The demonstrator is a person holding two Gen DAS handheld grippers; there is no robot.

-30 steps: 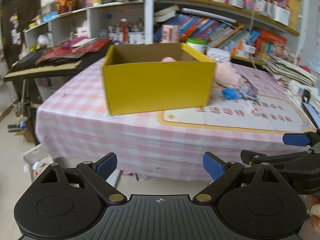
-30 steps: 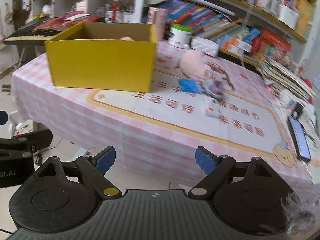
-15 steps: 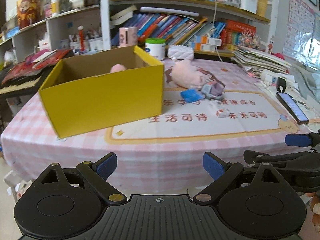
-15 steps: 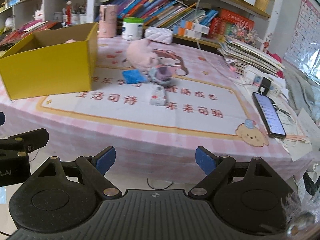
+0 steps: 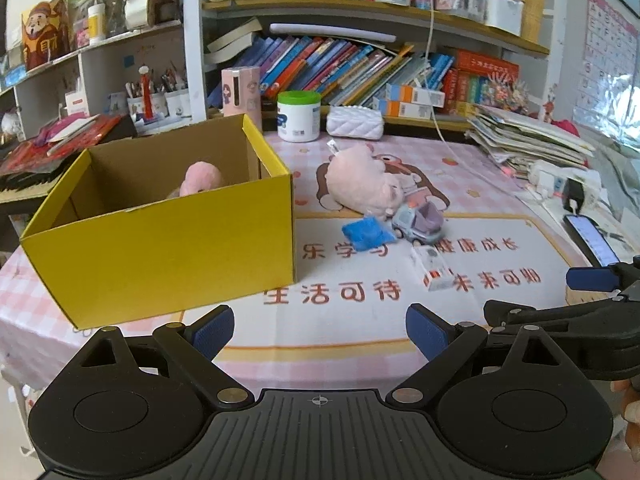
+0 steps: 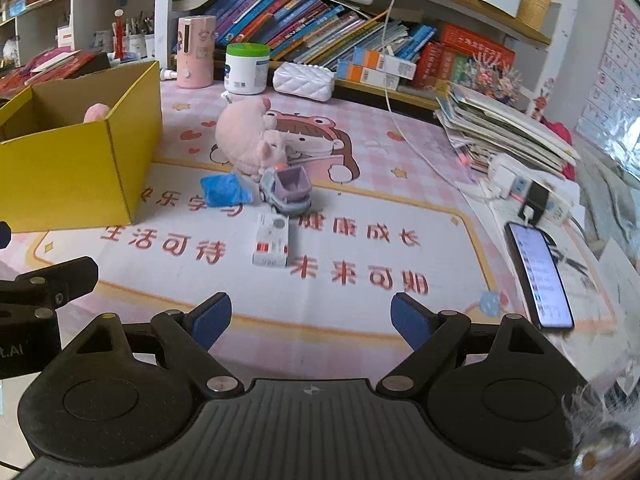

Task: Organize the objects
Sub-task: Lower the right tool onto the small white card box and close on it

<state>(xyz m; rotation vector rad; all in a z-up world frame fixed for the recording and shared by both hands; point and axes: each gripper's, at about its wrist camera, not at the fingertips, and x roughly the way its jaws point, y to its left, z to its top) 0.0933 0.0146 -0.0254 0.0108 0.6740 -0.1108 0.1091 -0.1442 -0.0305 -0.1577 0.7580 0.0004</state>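
The left gripper (image 5: 320, 326) hangs above the desk's (image 5: 360, 344) near edge with its jaws spread wide and nothing between them. The right gripper (image 6: 306, 320) sits just beside it, also over the near edge, jaws released and empty.

The yellow box (image 5: 168, 244) stands open-topped toward the left side of the desk, ahead and left of the left jaws. Inside it a pink plush (image 5: 200, 180) shows above the front wall; how it lies in the box cannot be told.

The loose things cluster near the middle of the desk, well ahead of both pairs of jaws and apart from them. A small white carton (image 6: 272, 246) with red marks lies flat, nearest the right jaws. Just beyond it stands a toy truck (image 6: 286, 192) in grey and lilac, and beside the truck, on the side toward the box, a crumpled blue cloth (image 6: 224, 192). Behind those a larger pink plush toy (image 6: 246, 140) lies on its side, touching or nearly touching the truck.

A phone (image 6: 538, 276) with a lit screen rests near the desk's right edge, well apart from the toys.
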